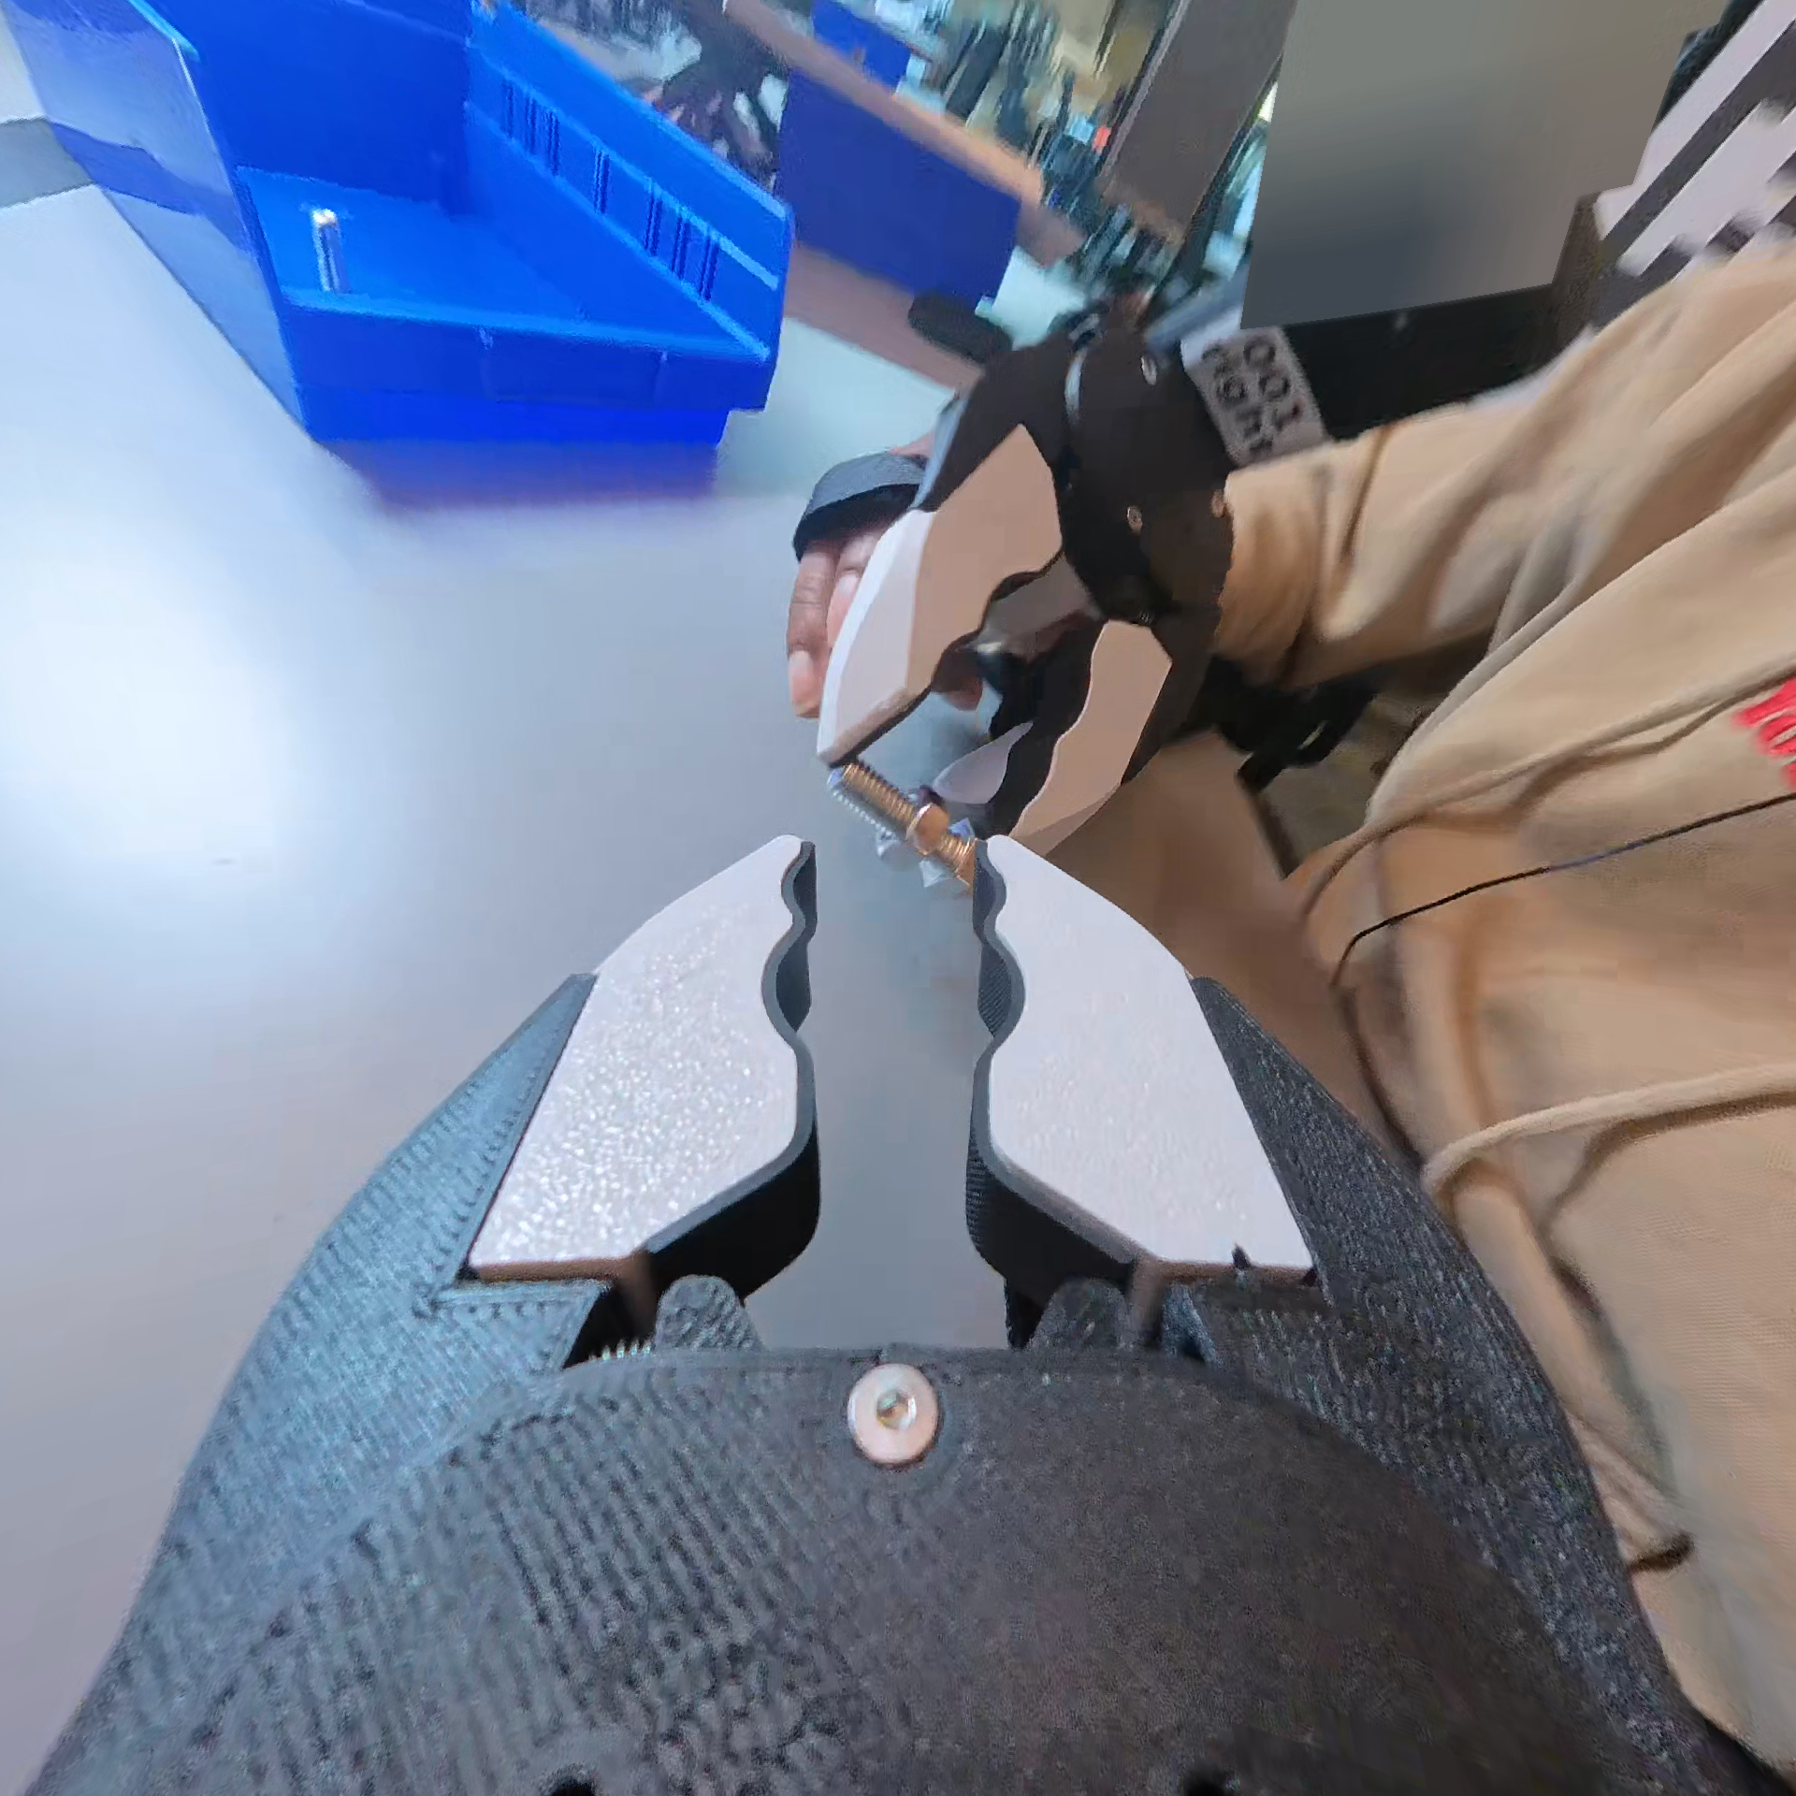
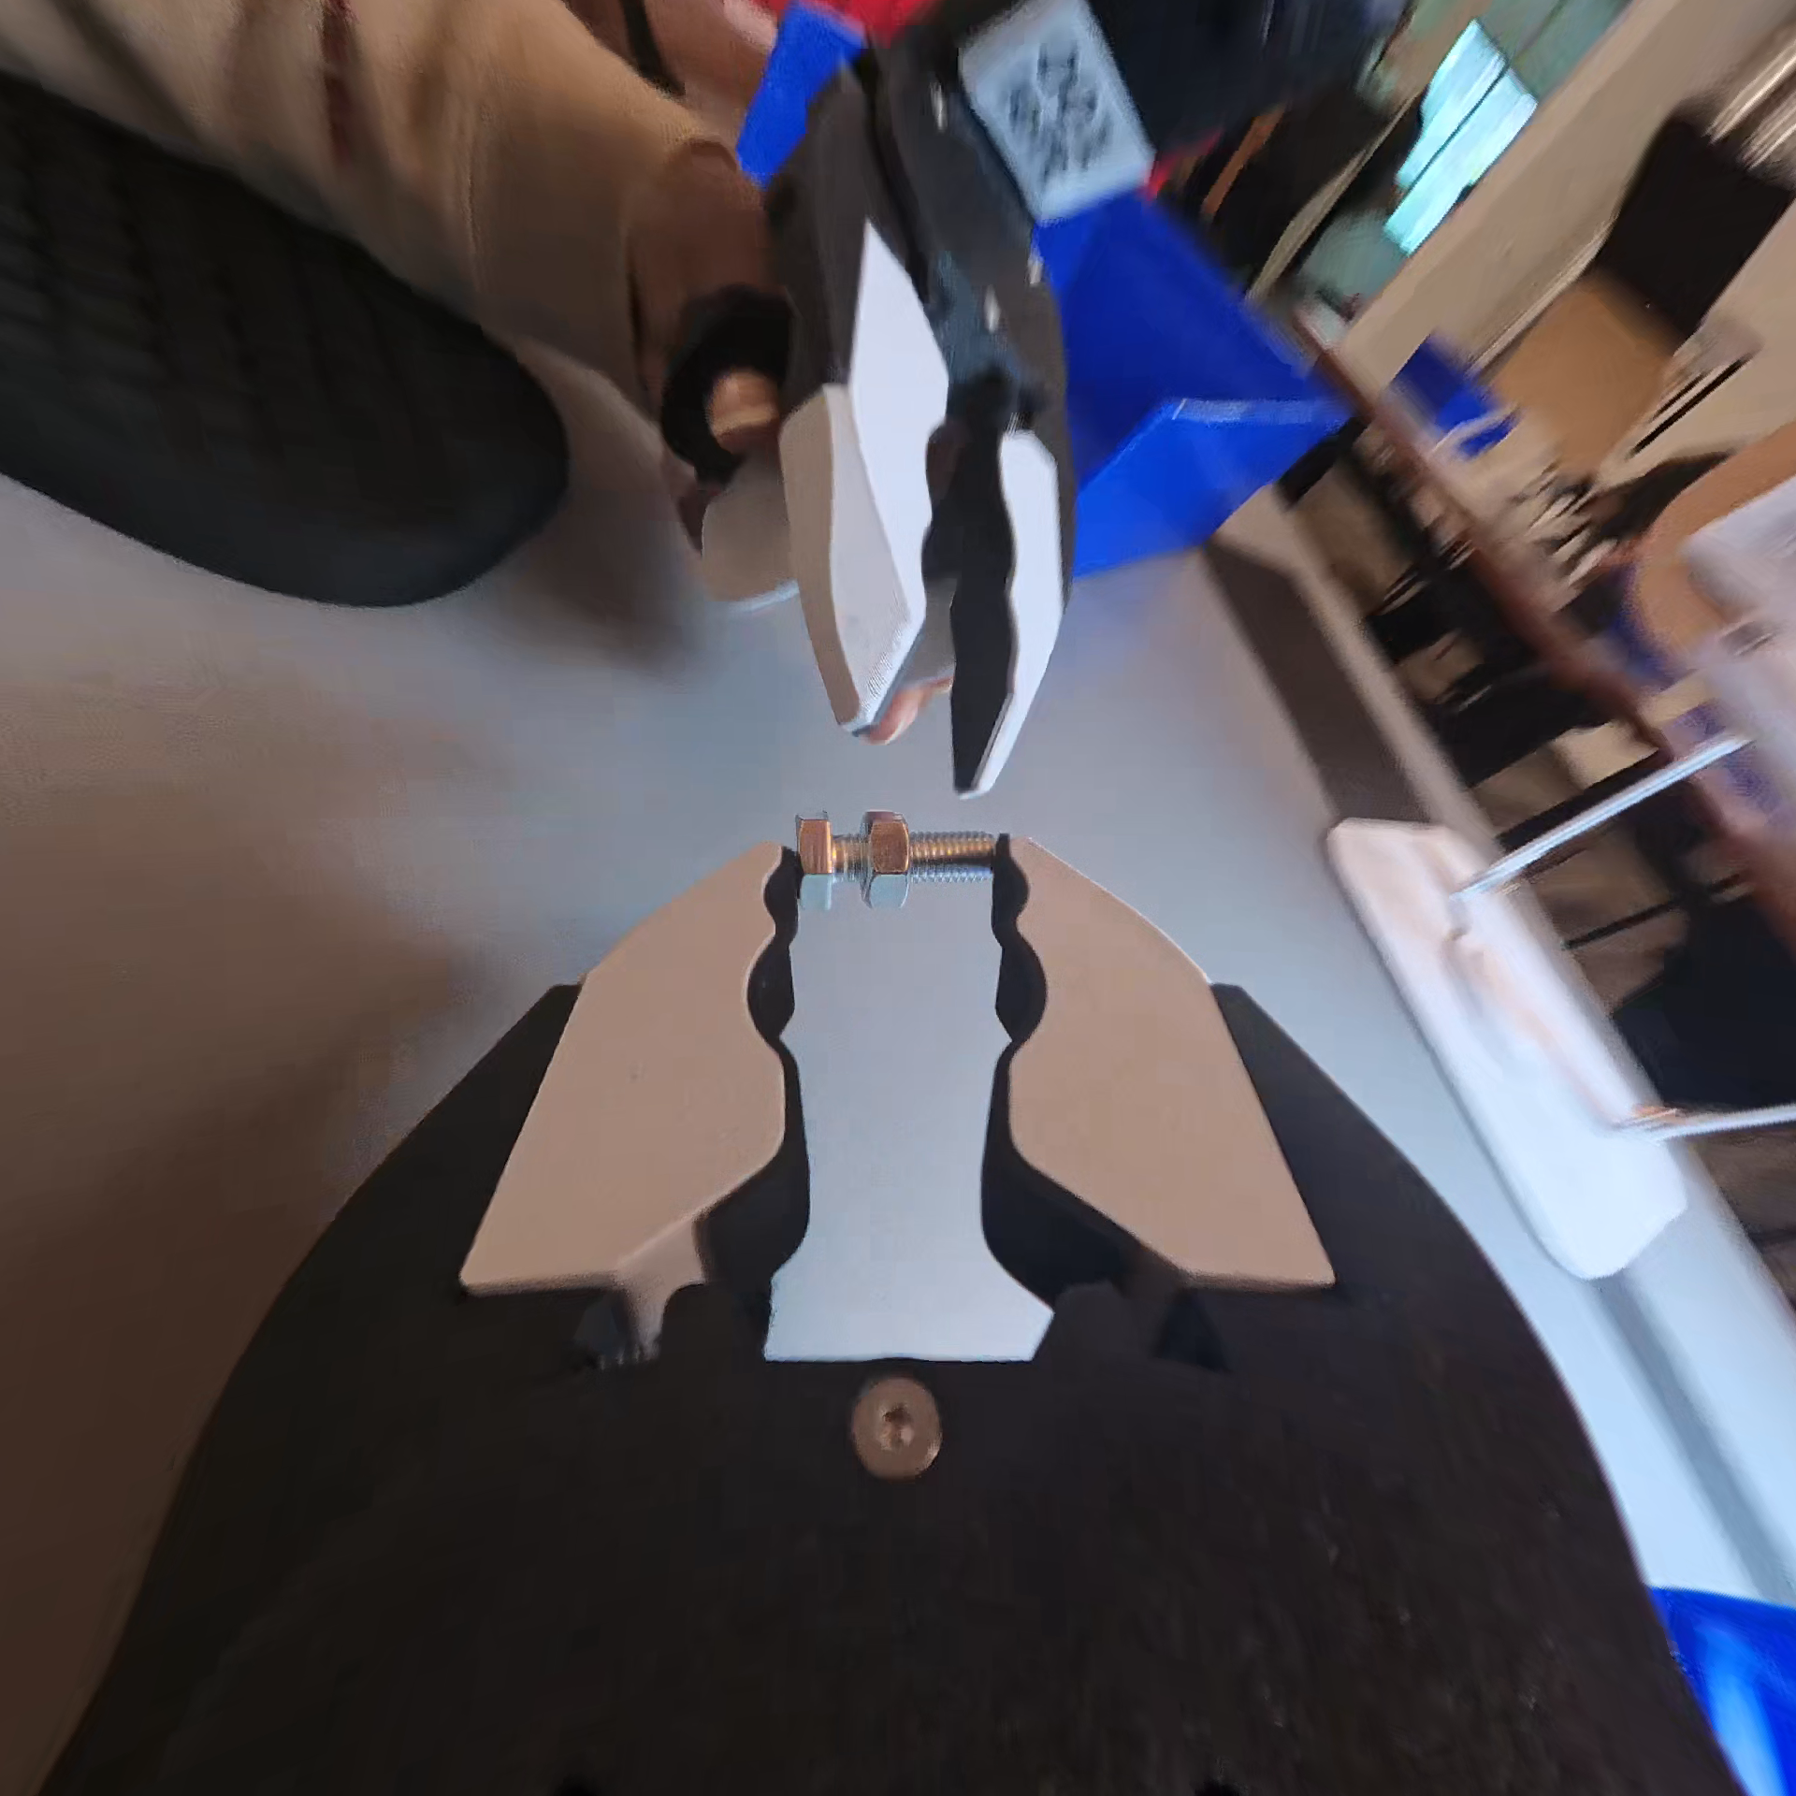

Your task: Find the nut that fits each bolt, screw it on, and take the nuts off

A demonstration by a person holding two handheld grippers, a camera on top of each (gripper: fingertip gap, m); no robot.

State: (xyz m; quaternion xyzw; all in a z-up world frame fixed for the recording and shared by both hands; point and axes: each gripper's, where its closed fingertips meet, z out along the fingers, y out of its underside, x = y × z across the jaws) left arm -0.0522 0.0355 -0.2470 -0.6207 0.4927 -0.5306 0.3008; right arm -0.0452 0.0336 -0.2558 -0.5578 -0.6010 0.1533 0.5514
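Observation:
A silver bolt (image 2: 948, 855) with a hex nut (image 2: 886, 860) threaded close to its head is held end to end between my right gripper's (image 2: 894, 860) fingertips, above the grey table (image 2: 389, 777). In the left wrist view the bolt (image 1: 875, 797) and nut (image 1: 923, 826) sit just beyond my left gripper (image 1: 894, 853), which is open and empty, with its right fingertip (image 1: 1001, 865) close to the bolt's head end. The right gripper (image 1: 923, 792) shows there too. The left gripper (image 2: 918, 753) hangs open just above the bolt in the right wrist view.
A blue parts bin (image 1: 544, 321) stands at the far left of the table with a bolt (image 1: 326, 248) lying in it; the bin (image 2: 1186, 389) also shows behind the left gripper. A white stand (image 2: 1506, 1050) sits at the right. A person's beige sleeve (image 1: 1458, 544) is close by. Both grippers' tips are close together, under 4 cm apart.

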